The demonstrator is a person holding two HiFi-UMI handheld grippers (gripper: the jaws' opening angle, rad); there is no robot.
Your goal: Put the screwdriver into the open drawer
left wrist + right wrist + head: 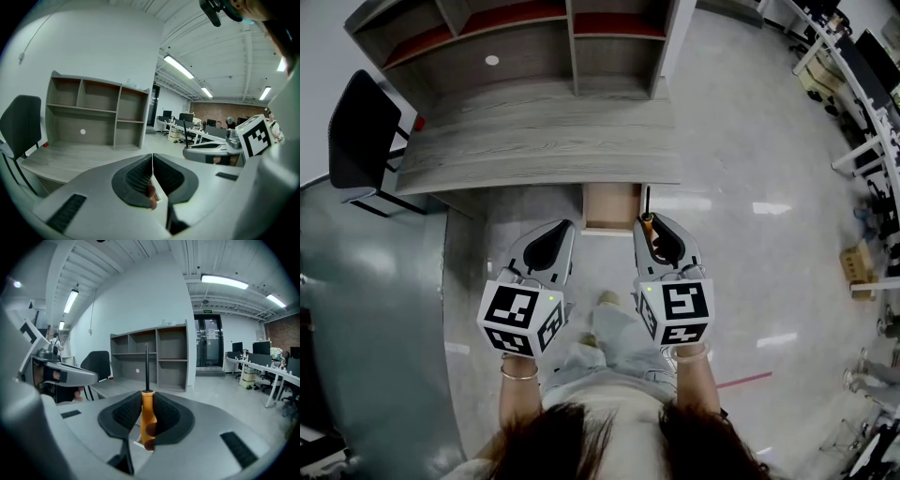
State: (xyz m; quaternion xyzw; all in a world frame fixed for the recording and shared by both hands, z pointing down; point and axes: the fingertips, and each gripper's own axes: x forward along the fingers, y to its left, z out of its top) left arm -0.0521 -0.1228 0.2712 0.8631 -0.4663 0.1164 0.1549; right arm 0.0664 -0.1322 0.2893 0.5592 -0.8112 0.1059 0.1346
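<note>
Head view, from the left: a black chair (361, 131) stands at the left end of a grey wood-grain desk (534, 141), which carries an open shelf unit (516, 37) along its far side. Nearer, over the pale glossy floor (750, 187), the left hand-held gripper (566, 227) is held level and points far, towards the near edge of the desk. In the left gripper view its two dark ribbed pads (138, 177) meet in a thin line with nothing between them, so it is fully closed and empty.

Just right of its tip the drawer (611, 208) sticks out from under the near edge of the desk, open, with its light wooden inside showing.

Right of the drawer comes the right hand-held gripper (649, 228), level with the left one and close beside it, the two apart. It is clamped on the screwdriver (646, 217). The right gripper view shows the orange handle standing between the pads, pinched from both sides, with its lower end down in the throat of the jaws. The thin black shaft runs straight out past the fingertips, in line with them. In the head view that shaft points far and lies just beside the right edge of the drawer, its tip close to the near edge of the desk. The screwdriver is held off the floor, outside the drawer.
</note>
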